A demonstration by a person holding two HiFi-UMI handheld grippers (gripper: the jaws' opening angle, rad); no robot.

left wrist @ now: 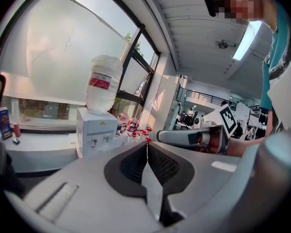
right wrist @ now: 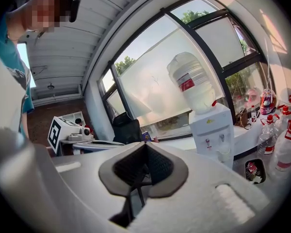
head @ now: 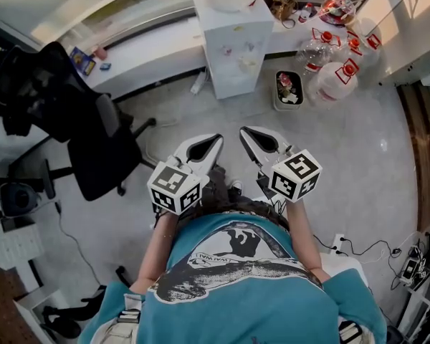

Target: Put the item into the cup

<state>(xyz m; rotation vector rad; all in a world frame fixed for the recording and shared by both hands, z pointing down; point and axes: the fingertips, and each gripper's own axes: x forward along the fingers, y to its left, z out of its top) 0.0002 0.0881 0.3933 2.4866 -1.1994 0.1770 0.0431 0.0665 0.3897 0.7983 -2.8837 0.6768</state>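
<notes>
Bright daylight floods through the windows point(right wrist: 150, 81) — fisheye bending, dark vignetted corners.

Open floor point(head: 201, 113) ahead, btwn office chair point(head: 100, 156) L & water bottles point(head: 337, 77) R; dispenser point(head: 236, 49) straight on

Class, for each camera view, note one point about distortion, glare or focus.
Head view: fisheye bends the white counter, sunlight glares on the floor. Left gripper view: frosted window blown out, the left gripper close-up soft. Right gripper view: dark round vignette, window frames curve, water bottle sunlit.
</notes>
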